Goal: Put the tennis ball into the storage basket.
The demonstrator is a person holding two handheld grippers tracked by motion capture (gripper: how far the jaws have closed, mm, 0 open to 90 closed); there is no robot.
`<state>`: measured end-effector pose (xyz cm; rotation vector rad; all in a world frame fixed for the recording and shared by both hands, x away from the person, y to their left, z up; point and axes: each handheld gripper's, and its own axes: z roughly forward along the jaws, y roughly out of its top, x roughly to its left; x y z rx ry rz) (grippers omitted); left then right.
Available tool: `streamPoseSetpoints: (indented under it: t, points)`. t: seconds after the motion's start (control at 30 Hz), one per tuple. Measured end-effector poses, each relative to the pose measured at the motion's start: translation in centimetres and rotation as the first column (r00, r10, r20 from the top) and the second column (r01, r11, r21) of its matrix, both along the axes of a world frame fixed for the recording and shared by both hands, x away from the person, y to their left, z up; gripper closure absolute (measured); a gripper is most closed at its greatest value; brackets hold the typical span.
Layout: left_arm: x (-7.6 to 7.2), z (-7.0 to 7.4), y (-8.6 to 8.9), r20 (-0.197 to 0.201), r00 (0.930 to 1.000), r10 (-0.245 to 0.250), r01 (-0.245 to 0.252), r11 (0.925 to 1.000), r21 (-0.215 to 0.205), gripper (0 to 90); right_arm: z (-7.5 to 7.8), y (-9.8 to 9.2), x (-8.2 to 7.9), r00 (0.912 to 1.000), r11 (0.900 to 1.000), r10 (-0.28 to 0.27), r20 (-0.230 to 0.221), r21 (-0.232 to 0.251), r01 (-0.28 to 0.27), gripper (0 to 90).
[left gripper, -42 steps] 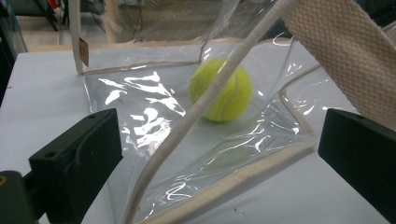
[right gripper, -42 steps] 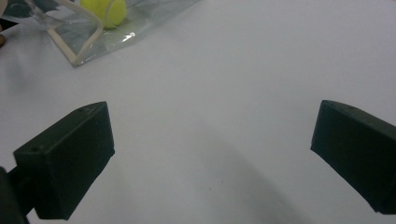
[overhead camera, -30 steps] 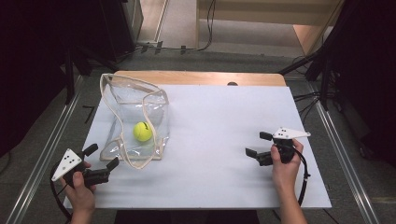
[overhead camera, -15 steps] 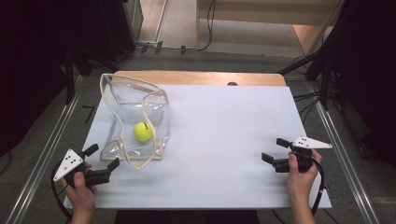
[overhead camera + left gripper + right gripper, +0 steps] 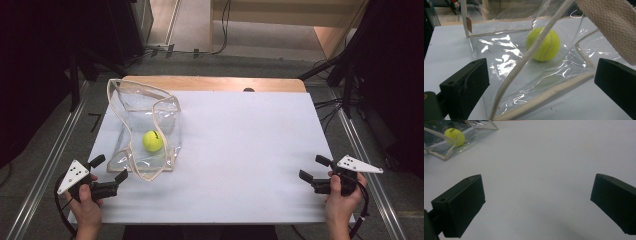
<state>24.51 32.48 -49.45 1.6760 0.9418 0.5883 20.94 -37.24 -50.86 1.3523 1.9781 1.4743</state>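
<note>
A clear plastic bag with beige trim stands open on the left part of the white table top. A yellow tennis ball lies inside it. My left gripper is open just in front of the bag's near corner, with nothing between its jaws. In the left gripper view the ball shows through the bag's wall, between the jaws of the left gripper. My right gripper is open and empty near the table's right front corner. In the right gripper view the ball lies far off from the right gripper.
A wide beige strap of the bag hangs close to the left gripper's camera. A wooden strip runs along the table's far edge. Metal rails flank the table on both sides, with cables on the floor behind.
My right gripper has moved to the right and back toward the table's near edge. The left gripper, the bag and the ball have barely shifted.
</note>
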Motion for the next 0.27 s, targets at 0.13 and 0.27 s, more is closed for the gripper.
streamPoseSetpoints:
  t: [0.13, 0.27]
  points:
    - [0.0, 0.0, 0.0, 0.002, 1.0, 0.001, -0.001, 1.0, -0.006, 0.0, -0.2, -1.1, -0.7, 0.9986, 0.998, -0.05, 0.019, 0.044, 0.049, 0.0]
    - [-0.1, 0.0, -0.1, 0.01, 0.9999, 0.008, -0.008, 1.0, 0.006, 0.0, -0.4, -1.8, -1.1, 0.9958, 0.995, -0.082, 0.041, 0.055, 0.08, 0.0]
